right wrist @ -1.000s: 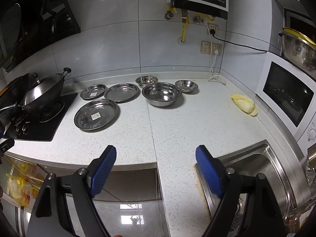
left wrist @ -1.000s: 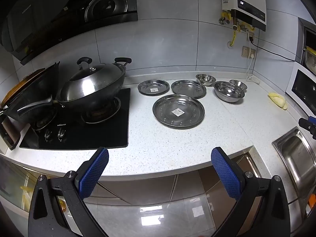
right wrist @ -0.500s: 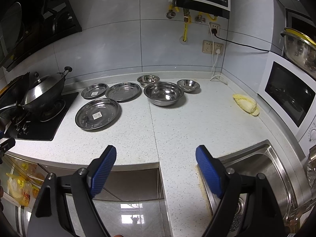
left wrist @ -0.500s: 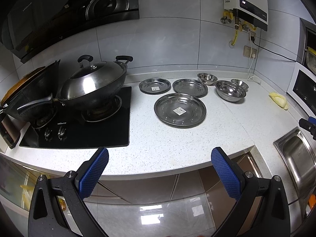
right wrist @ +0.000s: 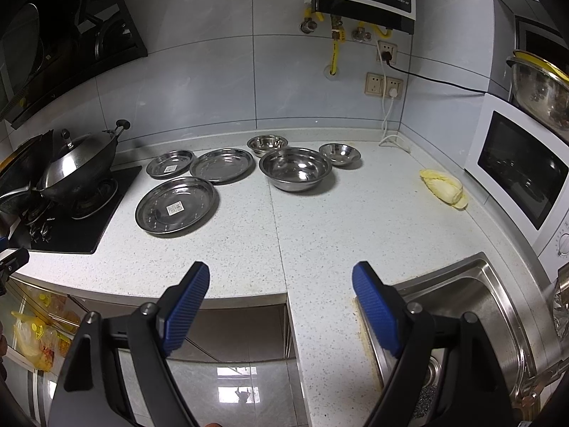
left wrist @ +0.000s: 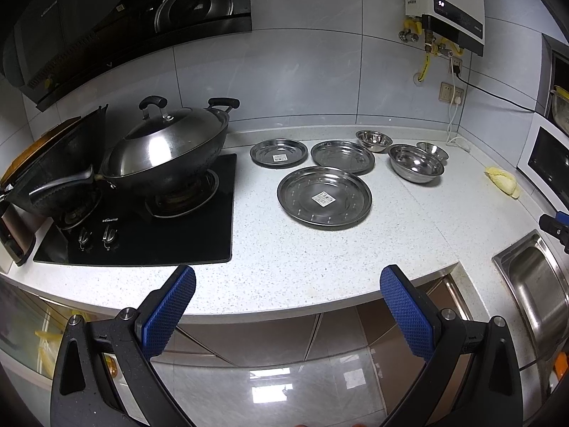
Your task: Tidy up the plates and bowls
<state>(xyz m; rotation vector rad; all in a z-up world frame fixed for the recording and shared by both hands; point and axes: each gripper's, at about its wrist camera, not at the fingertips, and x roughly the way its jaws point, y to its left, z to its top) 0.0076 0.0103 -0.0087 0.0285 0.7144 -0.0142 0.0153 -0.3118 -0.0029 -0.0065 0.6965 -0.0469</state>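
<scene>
Compared with a second ago, both cameras have eased slightly nearer the counter, so the dishes sit a little lower and larger in each frame; nothing on the worktop itself has shifted.

From the left wrist view, the left gripper point(left wrist: 288, 283) fills the bottom of the frame, its blue pads spread wide and holding nothing, hanging off the front edge of the white countertop point(left wrist: 302, 256). Just right of centre lies the large plate point(left wrist: 324, 196) with a sticker in its middle. Behind it, toward the wall, sit the small plate point(left wrist: 278, 152) and the medium plate point(left wrist: 343, 156), side by side. Further right stand the large bowl point(left wrist: 416, 168), with one small bowl point(left wrist: 374, 140) behind it and another small bowl point(left wrist: 432, 150) at its right. A lidded wok point(left wrist: 167, 153) occupies the stove point(left wrist: 149, 227) at left.

From the right wrist view, the right gripper point(right wrist: 281, 281) is likewise spread wide and empty at the bottom, above the counter edge beside the sink point(right wrist: 473, 306). The large plate point(right wrist: 176, 205) lies left of centre, the small plate point(right wrist: 171, 163) and medium plate point(right wrist: 222, 164) behind it. The large bowl point(right wrist: 295, 168) stands at centre, flanked behind by the two small bowls point(right wrist: 267, 143) and point(right wrist: 339, 154). A yellow cloth-like lump point(right wrist: 444, 188) rests near the microwave point(right wrist: 519, 174) at right.
</scene>
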